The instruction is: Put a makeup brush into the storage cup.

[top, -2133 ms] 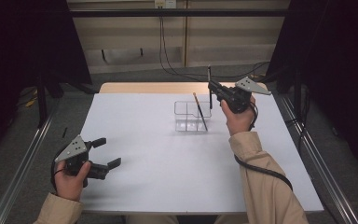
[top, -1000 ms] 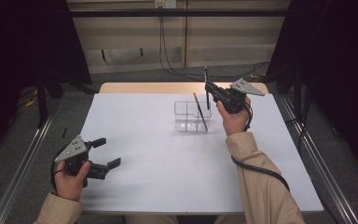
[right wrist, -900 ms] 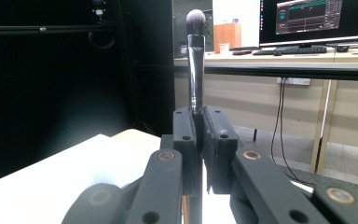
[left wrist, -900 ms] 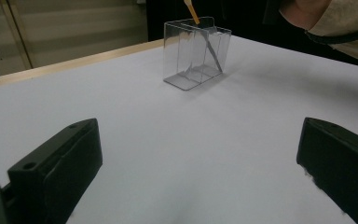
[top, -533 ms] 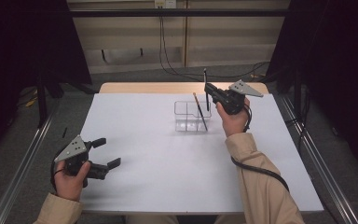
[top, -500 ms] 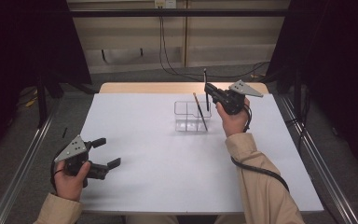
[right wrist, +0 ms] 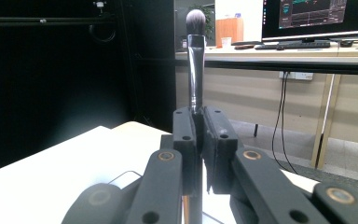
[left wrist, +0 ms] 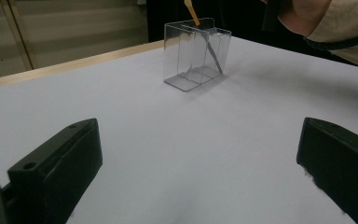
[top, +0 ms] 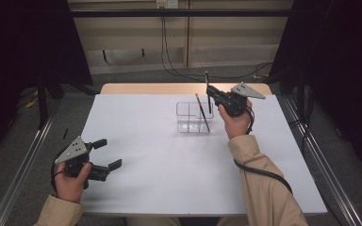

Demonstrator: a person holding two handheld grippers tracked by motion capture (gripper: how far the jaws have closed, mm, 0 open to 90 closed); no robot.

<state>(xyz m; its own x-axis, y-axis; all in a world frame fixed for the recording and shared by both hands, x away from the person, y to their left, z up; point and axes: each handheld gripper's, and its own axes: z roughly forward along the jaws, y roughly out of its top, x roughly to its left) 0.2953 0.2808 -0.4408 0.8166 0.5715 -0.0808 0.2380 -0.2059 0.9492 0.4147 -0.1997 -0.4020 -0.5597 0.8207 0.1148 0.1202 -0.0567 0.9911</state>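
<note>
A makeup brush is clamped upright in the right tool above the clear organizer on the worktop; the left tool is held wide, empty; no writing can be read

Standing toward the far middle of the table: a clear organizer, with a pencil leaning inside it, top tilting out past the rim. Hovering just right of the organizer and above it: the right gripper, clamping a brush upright, bristle end up. Resting well apart at the near left corner: the left gripper, jaws spread, pointing across the table toward the organizer
</note>
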